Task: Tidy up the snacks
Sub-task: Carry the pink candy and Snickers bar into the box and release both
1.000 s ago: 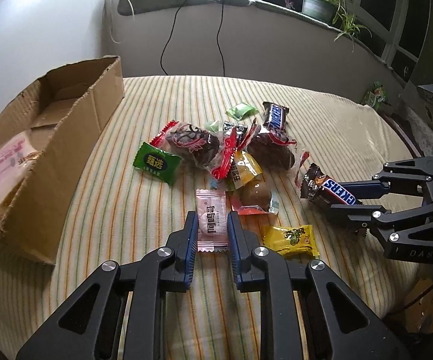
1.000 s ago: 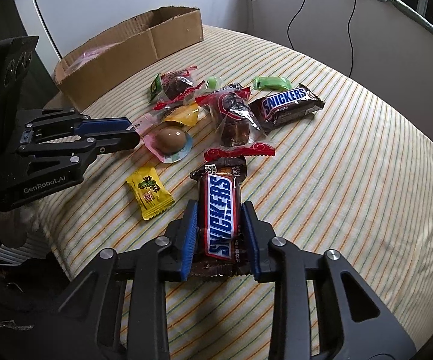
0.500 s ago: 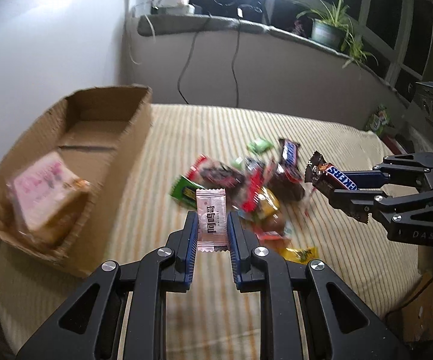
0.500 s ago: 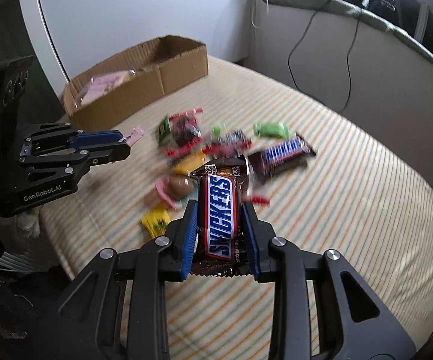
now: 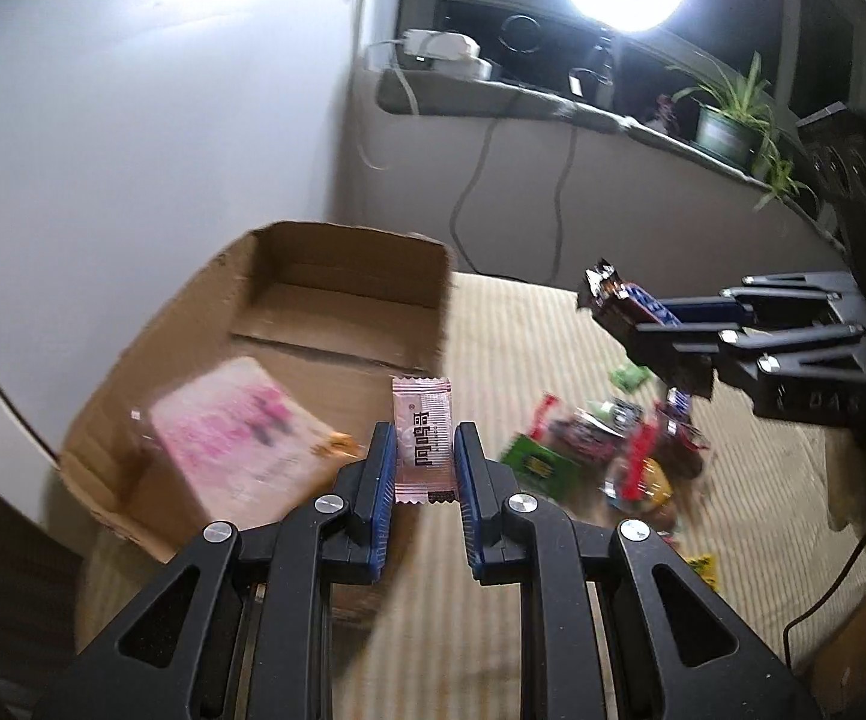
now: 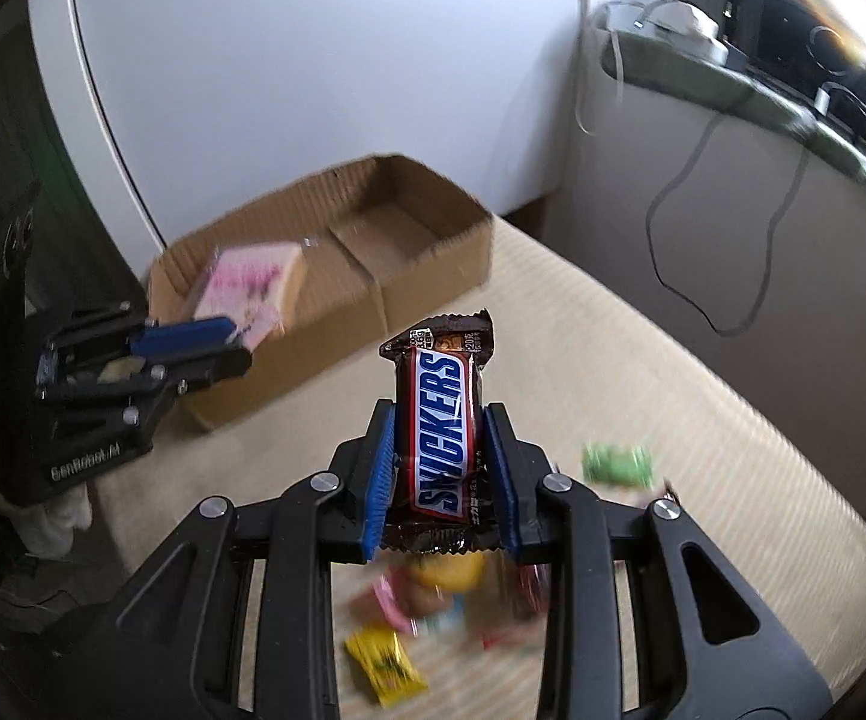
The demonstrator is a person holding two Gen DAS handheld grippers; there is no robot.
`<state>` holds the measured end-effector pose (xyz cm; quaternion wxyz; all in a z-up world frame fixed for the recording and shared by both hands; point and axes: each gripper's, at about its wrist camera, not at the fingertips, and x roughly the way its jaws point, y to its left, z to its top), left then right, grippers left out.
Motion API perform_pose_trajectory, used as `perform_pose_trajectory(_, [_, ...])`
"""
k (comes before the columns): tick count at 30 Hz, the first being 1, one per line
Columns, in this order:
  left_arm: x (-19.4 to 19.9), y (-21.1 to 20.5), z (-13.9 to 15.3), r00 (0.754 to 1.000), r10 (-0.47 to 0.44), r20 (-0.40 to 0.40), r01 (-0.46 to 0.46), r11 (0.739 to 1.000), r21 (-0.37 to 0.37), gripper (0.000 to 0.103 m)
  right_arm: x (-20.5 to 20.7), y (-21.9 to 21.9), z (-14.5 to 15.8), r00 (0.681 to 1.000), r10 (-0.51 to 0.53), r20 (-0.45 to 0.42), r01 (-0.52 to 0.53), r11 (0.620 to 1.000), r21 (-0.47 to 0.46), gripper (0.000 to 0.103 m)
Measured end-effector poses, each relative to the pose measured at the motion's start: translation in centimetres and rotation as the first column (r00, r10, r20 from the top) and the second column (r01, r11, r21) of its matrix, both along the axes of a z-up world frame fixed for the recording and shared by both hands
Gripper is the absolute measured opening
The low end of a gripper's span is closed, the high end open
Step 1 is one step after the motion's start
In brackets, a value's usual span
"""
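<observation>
Left wrist view: left gripper [image 5: 423, 459] up off the bed, blue pads clamped on a pink sachet [image 5: 422, 441], one pad on each long edge, sachet standing upright between them.
Sachet position: in the air, over the near right wall of the cardboard box [image 5: 336, 330], not touching it.
Cardboard box: open-topped, sitting at the left edge of the striped bed cover [image 5: 553, 360], against the white wall.
Inside the box: one pink-printed wrapped pack [image 5: 240, 438], lying at the near end; far end bare cardboard.
Right gripper in this view: right gripper [image 5: 631, 315] comes in from the right, high above the cover, a dark bar pinched in its tips.
Right wrist view: right gripper [image 6: 439, 456] closed on a Snickers bar [image 6: 440, 426], pads pressing both long sides, logo facing the camera, bar's top end sticking out past the fingertips.
Bar position: held aloft above the middle of the cover, box well ahead and to the left.
Loose snacks: pile of wrapped sweets [image 5: 619, 444] on the cover toward its right side, blurred; green packet [image 6: 617, 465] and yellow packet [image 6: 384, 666] lie apart from the rest.
Left gripper from the right: left gripper [image 6: 234, 339] tips hang over the box's near end, beside the pink pack.
</observation>
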<state>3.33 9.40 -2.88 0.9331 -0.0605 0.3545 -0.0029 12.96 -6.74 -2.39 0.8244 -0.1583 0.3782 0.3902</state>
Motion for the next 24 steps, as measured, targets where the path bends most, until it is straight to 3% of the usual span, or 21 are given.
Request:
perform_pose_trajectory(7, [0.5,3.3,0.0,0.998,0.065,0.001,-0.065,0.998,0.002,0.018,2.6,5.3,0.8,0.999,0.041,0.026,-0.041,0.999,-0.01,0.03])
perform_pose_trajectory(24, [1.9,5.8,-0.8,0.995,0.097,-0.024,-0.097,0.995,-0.007,0.018,7.4,14.0,-1.8,0.995,0.089,-0.052,-0.091,0.995,-0.037,0.03])
